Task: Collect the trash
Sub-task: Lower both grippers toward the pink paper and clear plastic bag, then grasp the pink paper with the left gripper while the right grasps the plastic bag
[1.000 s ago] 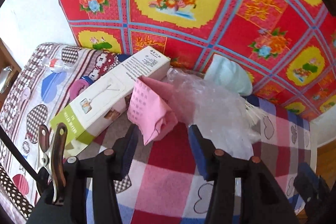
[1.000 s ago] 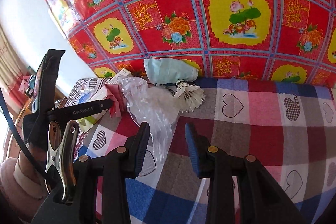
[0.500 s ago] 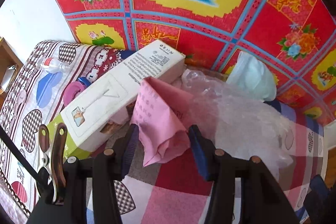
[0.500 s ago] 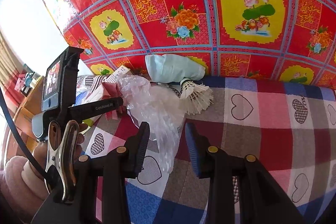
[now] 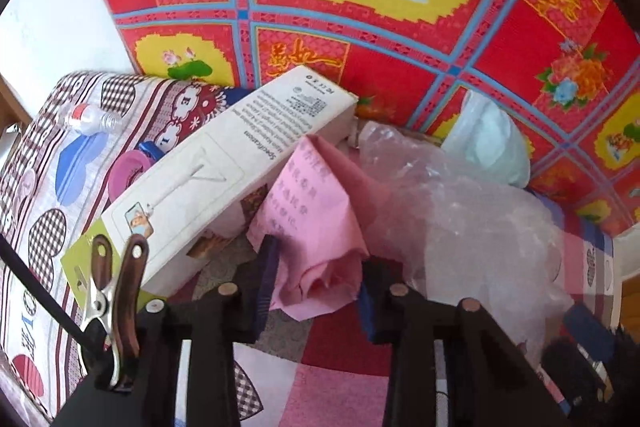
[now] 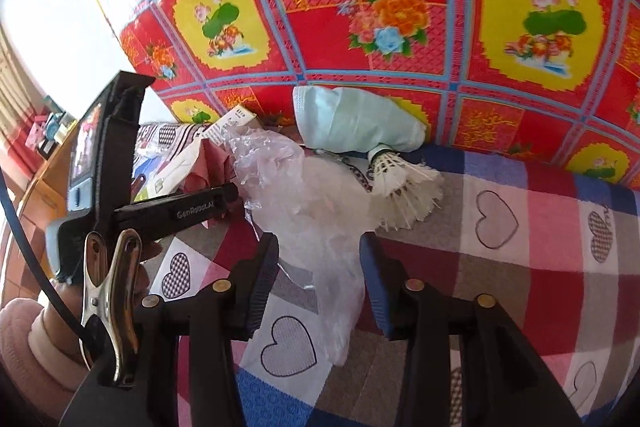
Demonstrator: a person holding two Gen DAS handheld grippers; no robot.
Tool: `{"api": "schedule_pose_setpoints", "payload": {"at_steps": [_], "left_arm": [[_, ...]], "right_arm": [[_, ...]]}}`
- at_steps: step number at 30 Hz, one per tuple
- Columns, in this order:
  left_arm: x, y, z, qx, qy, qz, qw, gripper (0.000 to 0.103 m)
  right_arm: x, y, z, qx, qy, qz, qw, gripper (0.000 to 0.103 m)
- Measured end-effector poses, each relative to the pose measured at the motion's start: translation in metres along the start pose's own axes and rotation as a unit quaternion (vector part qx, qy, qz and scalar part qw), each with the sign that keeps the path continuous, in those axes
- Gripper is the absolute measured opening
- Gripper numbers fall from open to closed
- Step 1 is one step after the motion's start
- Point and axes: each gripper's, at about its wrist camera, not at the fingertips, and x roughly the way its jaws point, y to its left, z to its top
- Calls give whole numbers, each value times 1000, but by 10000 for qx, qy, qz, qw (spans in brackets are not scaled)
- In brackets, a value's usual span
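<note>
On top of the checked, heart-print blanket [image 6: 520, 227] sits a little heap of trash, pushed up against a loud red-and-yellow flowered cloth [image 5: 400, 39] at the far side. The left gripper [image 5: 316, 275] is down on a crumpled pink paper [image 5: 316, 211], its jaws closing, with the lower end of the paper right between the blue pads; it looks like both pads are already touching it. Leaning across just left of that is a long white cardboard box [image 5: 224, 167] with a green end, and the pink paper rests against it. To the right of the paper is a big wad of clear plastic wrap [image 5: 460, 215], and beyond that, at the far edge, a pale blue-green face mask [image 5: 488, 143].

Over on the right gripper [image 6: 318, 279], the jaws are opening and straddle the near tail of the same clear plastic [image 6: 316, 223], not squeezing it. A white shuttlecock [image 6: 404, 187] lies just right of the wrap, touching the mask [image 6: 356, 119]. Far left there's a small clear bottle [image 5: 90, 117] lying on its side, well apart from the pile.
</note>
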Motion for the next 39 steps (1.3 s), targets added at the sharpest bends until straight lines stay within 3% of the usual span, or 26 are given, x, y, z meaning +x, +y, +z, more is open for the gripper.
{"api": "schedule_pose_setpoints", "payload": {"at_steps": [11,15,21,29,39], "left_arm": [[-16,0,-9,189,-28,-160,9997,17],[-26,3,-13,247,20,-261,9994,16],[-51,-12,-30,410,61,-466,9981,15],[-64,-11,-40,455,227,-753,9959,15],[-59,-12,-48,714,380,-818,9934,17]], "right_arm": [[35,3,8,-59,246,78,9996,43],[38,-1,8,51,237,302,9992,23],[25,2,6,-115,123,294,9994,6],[1,-4,-1,16,74,294,9995,5],[-25,-9,-24,1,118,226,9997,3]]}}
